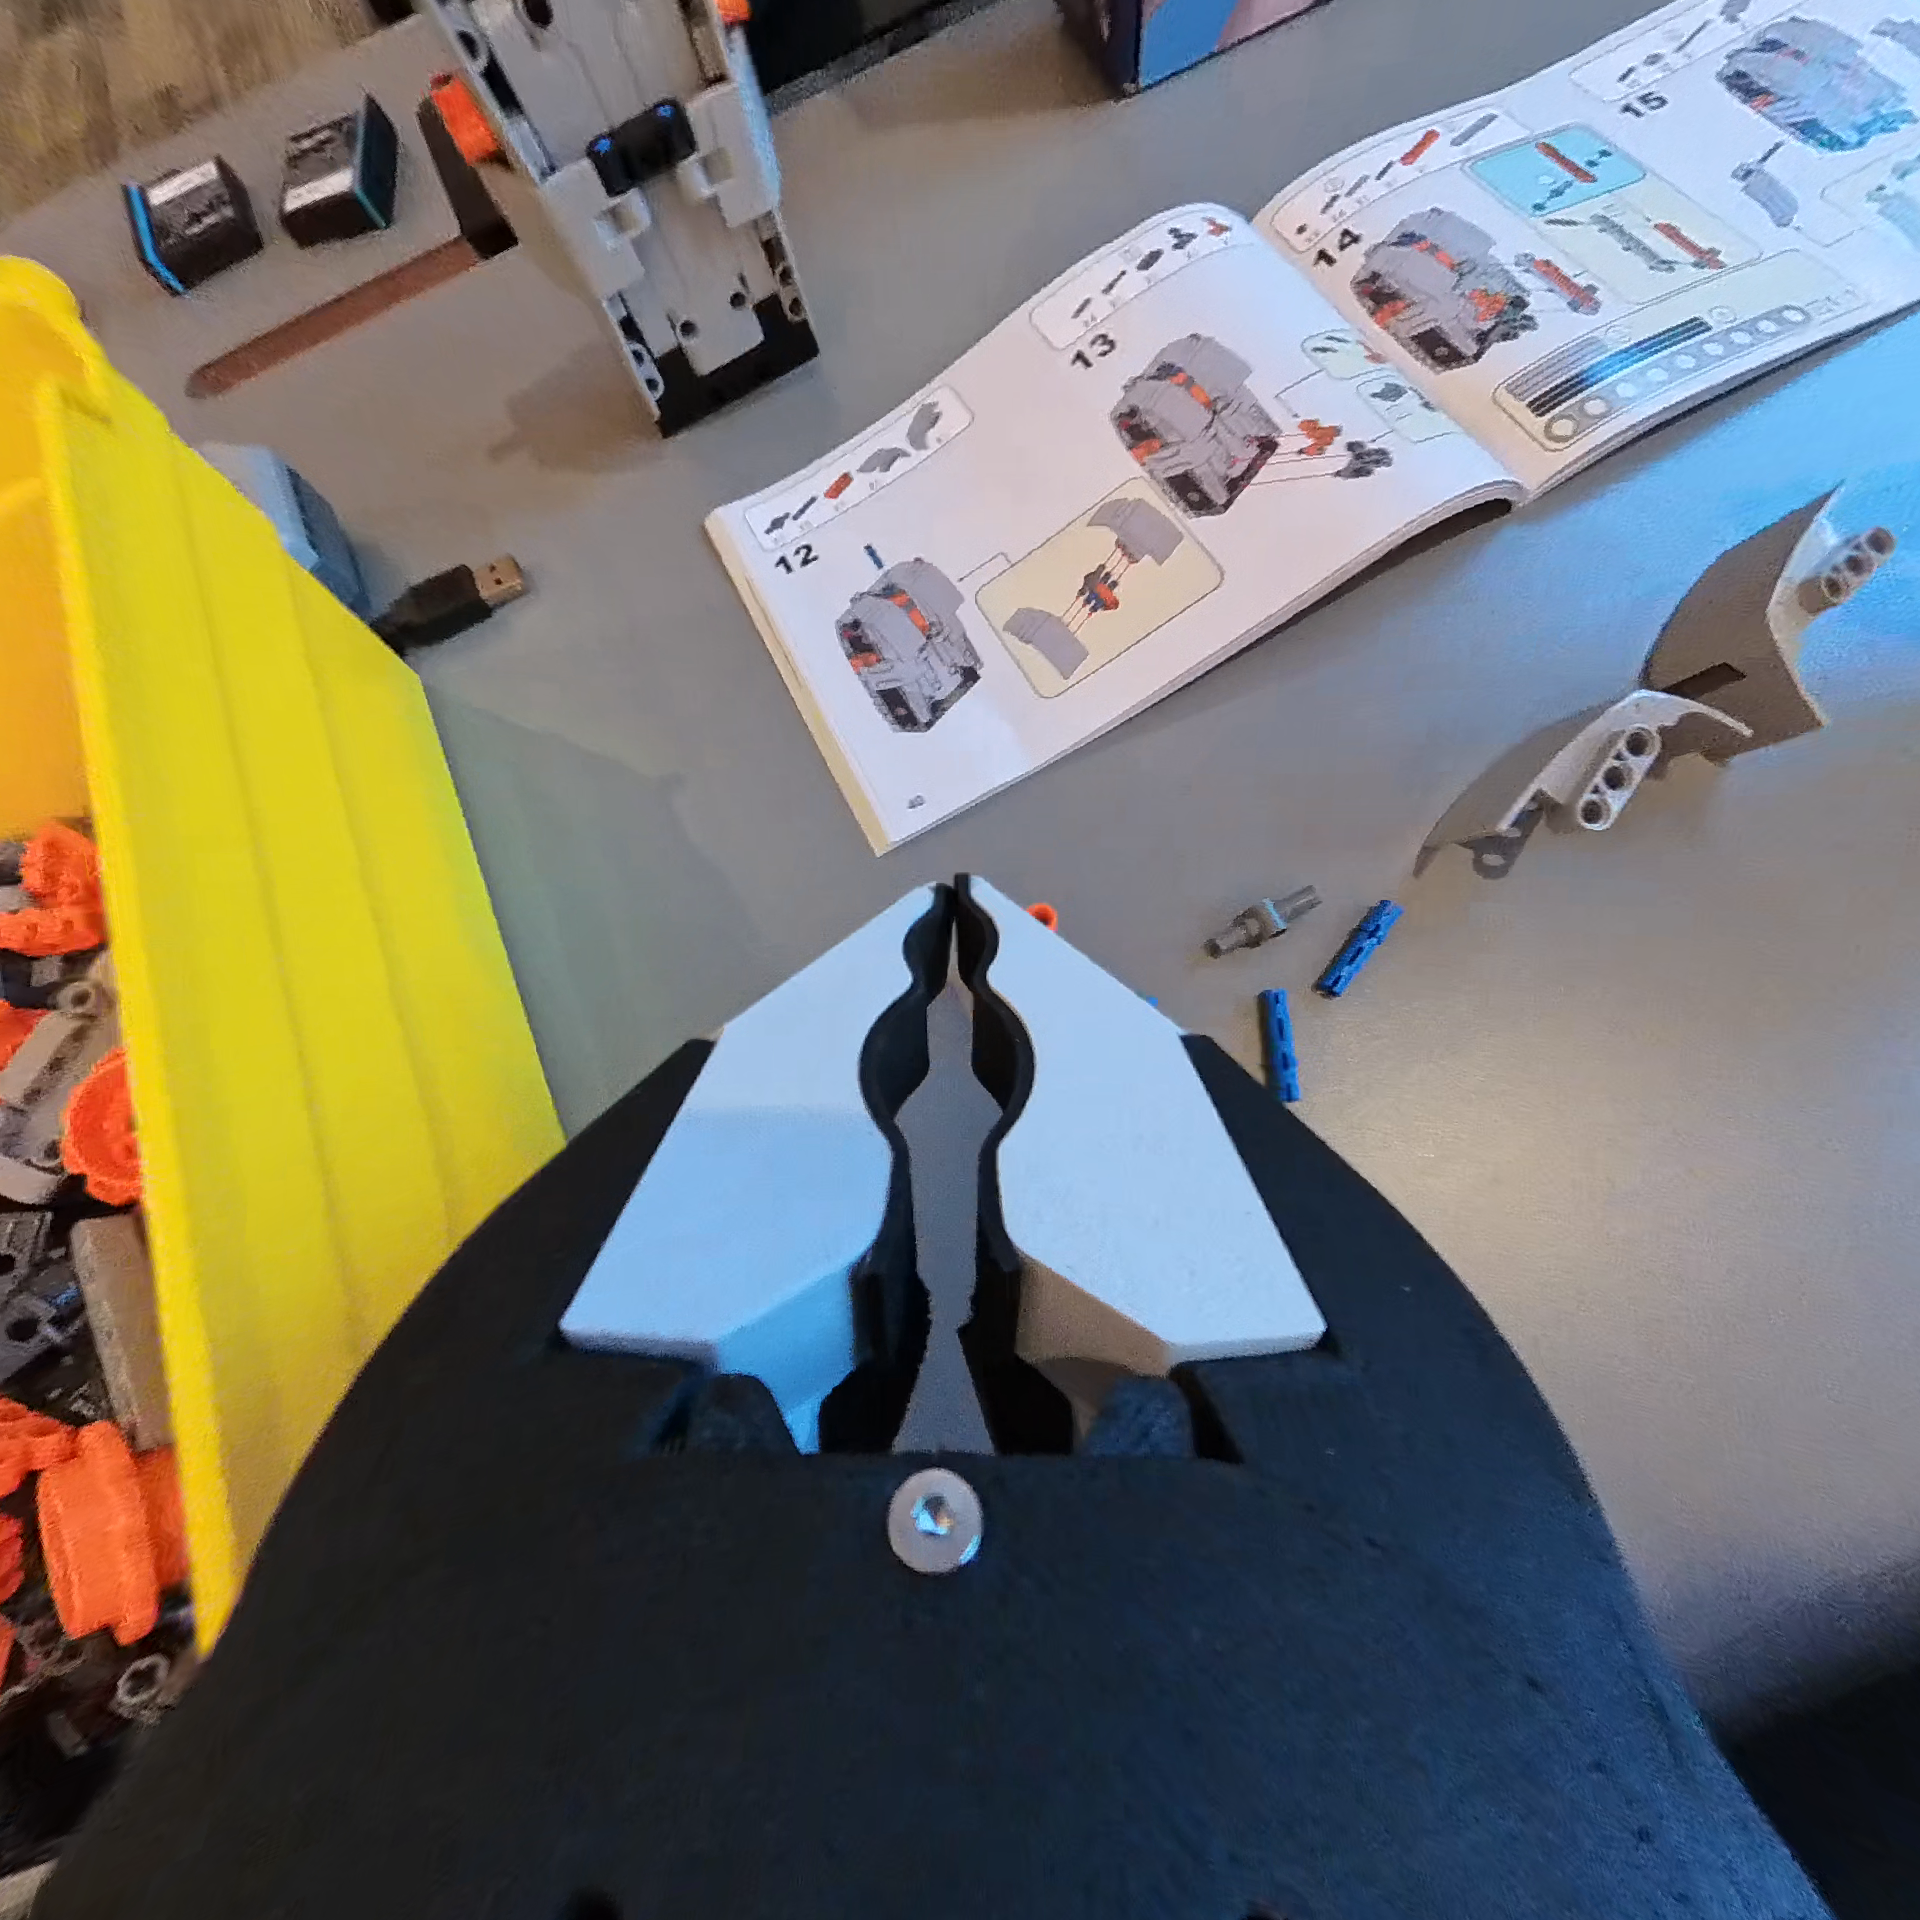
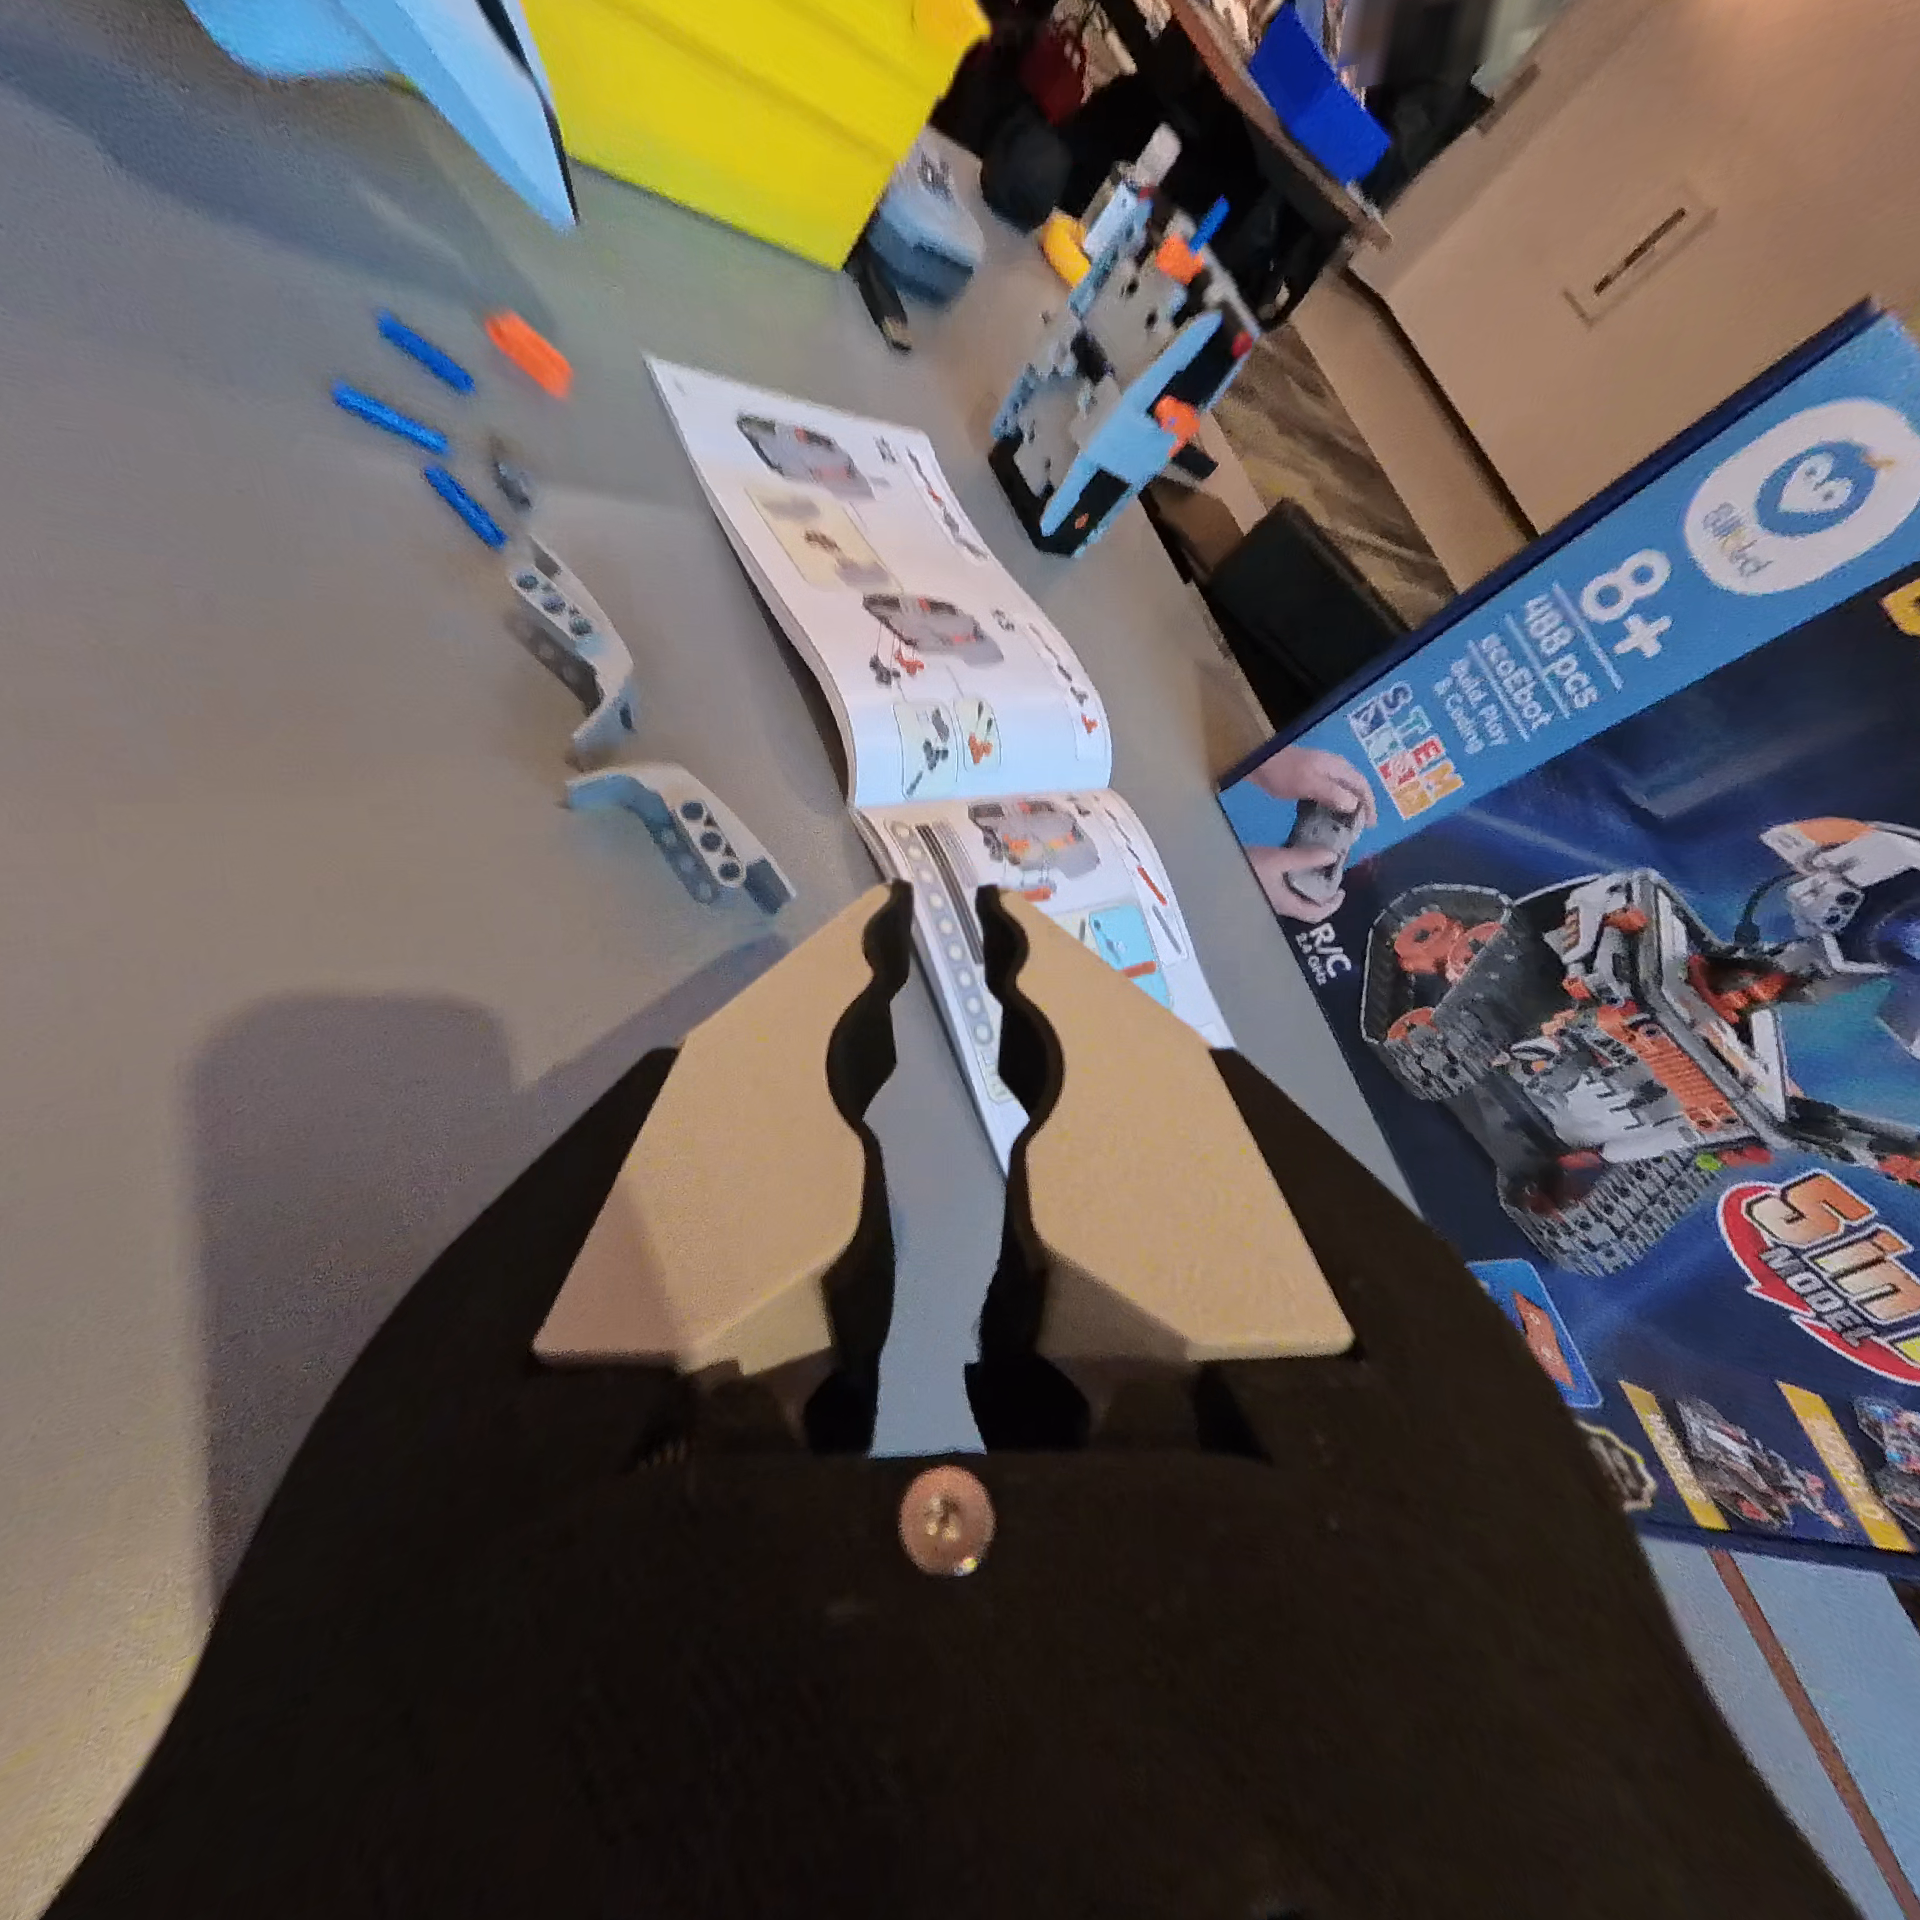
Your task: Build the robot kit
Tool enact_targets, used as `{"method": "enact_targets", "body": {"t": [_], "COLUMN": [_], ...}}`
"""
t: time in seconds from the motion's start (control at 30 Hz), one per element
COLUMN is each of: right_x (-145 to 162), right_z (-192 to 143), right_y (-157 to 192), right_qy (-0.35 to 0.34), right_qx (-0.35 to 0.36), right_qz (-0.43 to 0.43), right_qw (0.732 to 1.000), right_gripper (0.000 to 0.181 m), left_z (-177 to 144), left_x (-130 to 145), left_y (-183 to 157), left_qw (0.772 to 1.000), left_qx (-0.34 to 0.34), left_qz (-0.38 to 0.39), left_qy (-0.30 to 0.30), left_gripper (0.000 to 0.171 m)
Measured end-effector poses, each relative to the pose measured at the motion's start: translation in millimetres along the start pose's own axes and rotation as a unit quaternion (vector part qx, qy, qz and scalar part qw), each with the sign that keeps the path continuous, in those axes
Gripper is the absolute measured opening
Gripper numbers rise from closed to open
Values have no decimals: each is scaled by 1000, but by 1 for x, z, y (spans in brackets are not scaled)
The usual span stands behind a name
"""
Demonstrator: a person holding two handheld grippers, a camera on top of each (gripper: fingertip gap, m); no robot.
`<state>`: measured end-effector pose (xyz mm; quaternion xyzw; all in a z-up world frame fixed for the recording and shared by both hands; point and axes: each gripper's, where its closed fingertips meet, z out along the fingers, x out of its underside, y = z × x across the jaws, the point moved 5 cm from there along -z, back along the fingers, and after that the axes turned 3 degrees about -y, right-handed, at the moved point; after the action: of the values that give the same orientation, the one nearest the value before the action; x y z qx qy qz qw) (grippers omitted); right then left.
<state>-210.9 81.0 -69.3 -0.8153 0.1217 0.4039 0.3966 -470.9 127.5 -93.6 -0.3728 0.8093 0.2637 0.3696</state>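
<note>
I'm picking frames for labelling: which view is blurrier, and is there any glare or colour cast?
Right wrist view: motion-smeared, blue pins and booklet soft. Left wrist view: sharper, booklet crisp, yellow bin edge soft, bluish sheen on table.

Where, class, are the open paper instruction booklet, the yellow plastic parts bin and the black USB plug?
open paper instruction booklet [image 1: 1039,582]: left wrist view, left page.
yellow plastic parts bin [image 1: 270,831]: left wrist view, ribbed outer wall.
black USB plug [image 1: 457,597]: left wrist view, black housing.
</note>
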Motion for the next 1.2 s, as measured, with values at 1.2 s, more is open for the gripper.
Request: {"method": "enact_targets", "body": {"t": [1.2], "right_x": [-3], "right_z": [-1], "right_y": [5], "right_qy": [20], "right_qx": [17], "right_qz": [-76], "right_qw": [997], "right_gripper": [8], "left_z": [-37], "left_x": [15], "left_y": [-48], "left_qw": [995], "left_qx": [71], "left_qz": [31], "left_qy": [56], "left_gripper": [0]}}
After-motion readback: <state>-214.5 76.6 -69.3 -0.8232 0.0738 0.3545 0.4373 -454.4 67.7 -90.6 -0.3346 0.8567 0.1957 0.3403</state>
